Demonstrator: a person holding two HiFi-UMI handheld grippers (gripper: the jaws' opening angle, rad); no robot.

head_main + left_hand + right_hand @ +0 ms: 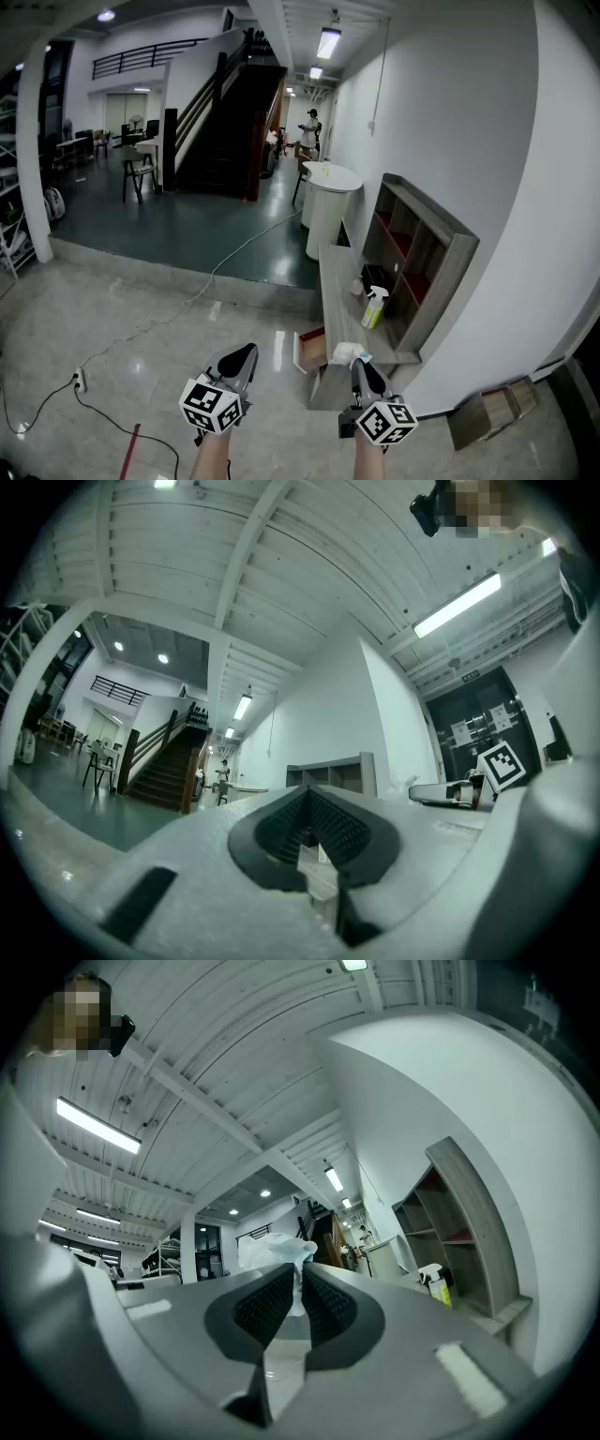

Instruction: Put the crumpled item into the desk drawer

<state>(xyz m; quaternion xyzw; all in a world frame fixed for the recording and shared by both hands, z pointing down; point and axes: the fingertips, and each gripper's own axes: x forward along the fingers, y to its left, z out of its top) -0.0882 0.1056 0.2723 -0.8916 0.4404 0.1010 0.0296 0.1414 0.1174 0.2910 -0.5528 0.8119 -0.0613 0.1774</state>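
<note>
My right gripper (362, 366) is shut on the crumpled item (275, 1250), a wad of thin white film or tissue. It sticks up past the fingertips and is also visible as the crumpled item (349, 353) over the desk's near end. The grey desk (339, 309) runs along the wall. Its drawer (310, 350) is pulled open to the left, just left of the right gripper. My left gripper (242, 357) is held over the floor, left of the drawer. Its tips meet with nothing between them.
A spray bottle (374, 307) and a dark box (376, 277) stand on the desk, with a slanted shelf unit (422, 267) behind it. A round white counter (328, 202) stands further along. A cable (112, 412) lies on the floor to the left. A cardboard box (492, 411) sits at the right.
</note>
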